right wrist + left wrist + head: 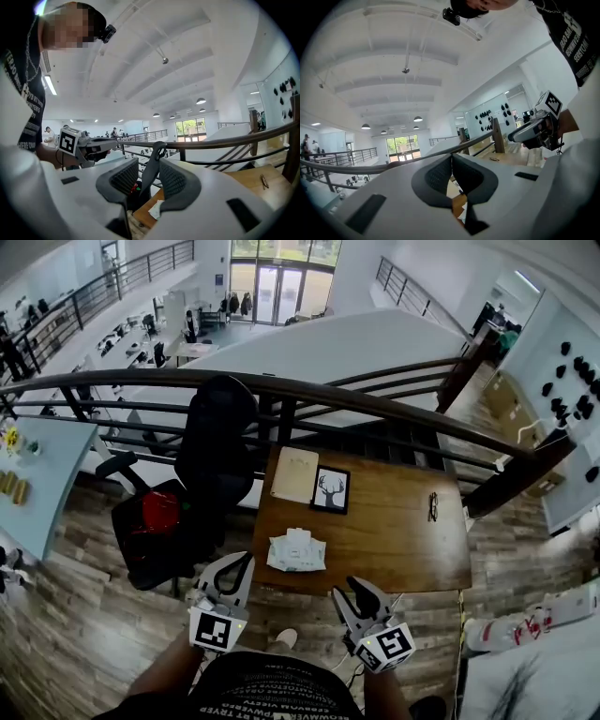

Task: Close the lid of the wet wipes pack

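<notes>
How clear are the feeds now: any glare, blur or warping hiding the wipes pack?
Head view: heavy fisheye bends the railing into an arc, but the wipes pack is sharp, evenly lit, no glare. Left gripper view: dark corners, the left gripper's own body blocks most of the table. Right gripper view: sharp, only a corner of the pack shows.

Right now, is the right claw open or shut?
Open: the right claw shows its pads apart in its own view, with nothing held between them.

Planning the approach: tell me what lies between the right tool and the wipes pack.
Only bare table, in the head view; nothing stands between the right tool and the pack.
</notes>
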The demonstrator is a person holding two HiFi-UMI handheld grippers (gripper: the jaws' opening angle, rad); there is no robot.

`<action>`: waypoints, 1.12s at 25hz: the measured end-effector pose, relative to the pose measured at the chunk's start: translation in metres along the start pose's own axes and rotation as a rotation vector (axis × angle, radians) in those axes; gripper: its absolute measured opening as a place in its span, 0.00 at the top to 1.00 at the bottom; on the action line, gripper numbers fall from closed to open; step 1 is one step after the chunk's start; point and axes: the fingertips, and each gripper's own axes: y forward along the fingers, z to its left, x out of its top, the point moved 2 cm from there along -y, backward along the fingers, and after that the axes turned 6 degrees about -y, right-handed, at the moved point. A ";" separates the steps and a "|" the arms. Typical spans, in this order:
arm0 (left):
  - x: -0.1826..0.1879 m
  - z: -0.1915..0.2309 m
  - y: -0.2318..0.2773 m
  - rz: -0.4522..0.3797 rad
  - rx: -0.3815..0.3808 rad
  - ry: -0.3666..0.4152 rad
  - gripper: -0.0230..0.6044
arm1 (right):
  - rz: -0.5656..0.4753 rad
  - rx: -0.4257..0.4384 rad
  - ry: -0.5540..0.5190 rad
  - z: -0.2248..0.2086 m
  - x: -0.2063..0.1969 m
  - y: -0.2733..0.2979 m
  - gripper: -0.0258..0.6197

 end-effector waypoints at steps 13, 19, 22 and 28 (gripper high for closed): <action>-0.028 -0.008 0.029 0.086 0.065 -0.009 0.92 | 0.046 0.082 0.077 -0.050 -0.044 0.033 0.74; -0.044 0.004 0.041 0.132 0.083 -0.025 0.92 | 0.112 0.115 0.102 -0.052 -0.072 0.061 0.74; -0.049 0.009 0.054 0.150 0.057 -0.018 0.92 | 0.149 0.126 0.104 -0.052 -0.083 0.076 0.74; -0.046 0.025 0.087 0.126 -0.002 -0.010 0.92 | 0.194 0.104 0.114 -0.062 -0.097 0.109 0.74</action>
